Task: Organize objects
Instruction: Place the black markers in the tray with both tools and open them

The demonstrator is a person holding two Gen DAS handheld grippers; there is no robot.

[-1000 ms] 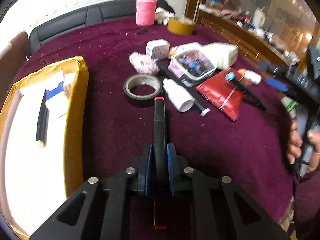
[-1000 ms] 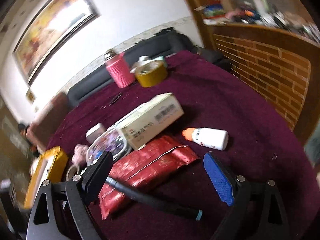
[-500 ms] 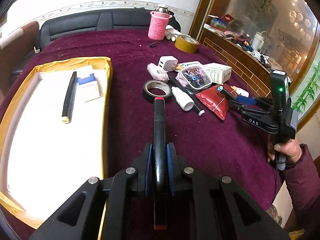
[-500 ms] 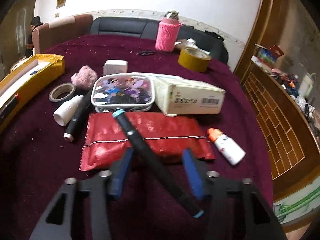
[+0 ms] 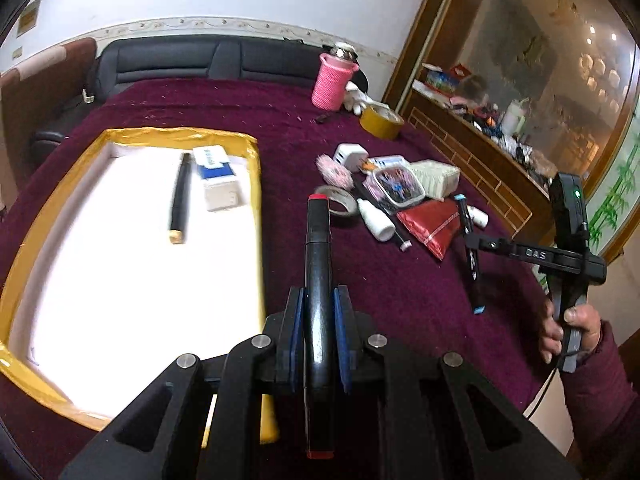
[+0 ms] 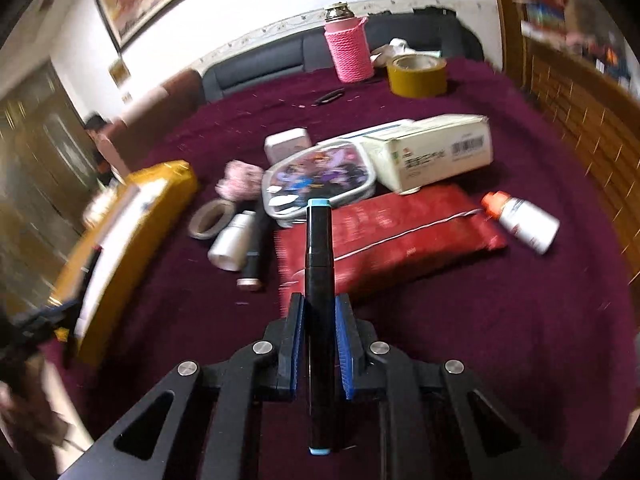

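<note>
While both tongs carry a marker, either one could slip on the way to the tray.
The left tongs (image 5: 319, 332) clamp a red-capped marker (image 5: 318, 276) beside the yellow-rimmed tray (image 5: 256, 184); the right tongs (image 6: 320, 340), jaws just closed, pinch a blue-capped marker (image 6: 319, 280) above the red packet (image 6: 400, 236) on the bench (image 6: 500, 320). Both grips sit near mid-barrel, so I judge a quick swing might pivot either marker loose.

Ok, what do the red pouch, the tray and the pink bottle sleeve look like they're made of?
Red pouch: glossy foil or plastic film, judging by the sheen and crimped, serrated edge. Tray: white, matte inside, probably foam or card, rim wrapped in shiny yellow tape. Pink sleeve: knitted or crocheted yarn, ribbed rows visible.
</note>
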